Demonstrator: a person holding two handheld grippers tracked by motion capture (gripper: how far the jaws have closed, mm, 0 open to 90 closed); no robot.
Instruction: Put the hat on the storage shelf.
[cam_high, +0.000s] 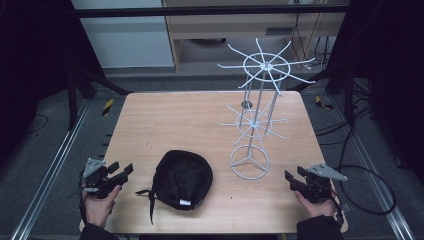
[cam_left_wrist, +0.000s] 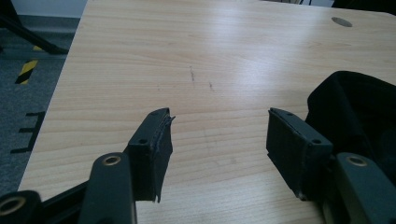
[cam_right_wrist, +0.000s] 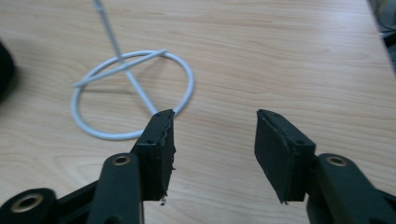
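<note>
Table (cam_high: 165, 125) of pale wood with rack, cap and two idle grippers

White wire rack (cam_high: 257, 120) stands upright toward 2 o'clock of the table's middle, its ring base resting on the wood; black cap (cam_high: 182, 179) lies at 6 o'clock, near the front edge, strap trailing left. Left gripper (cam_high: 121, 172) sits at 8 o'clock, just beside the cap, jaws apart and holding nothing; right gripper (cam_high: 291, 179) sits at 4 o'clock, near the rack's base ring, jaws likewise spread and empty
</note>
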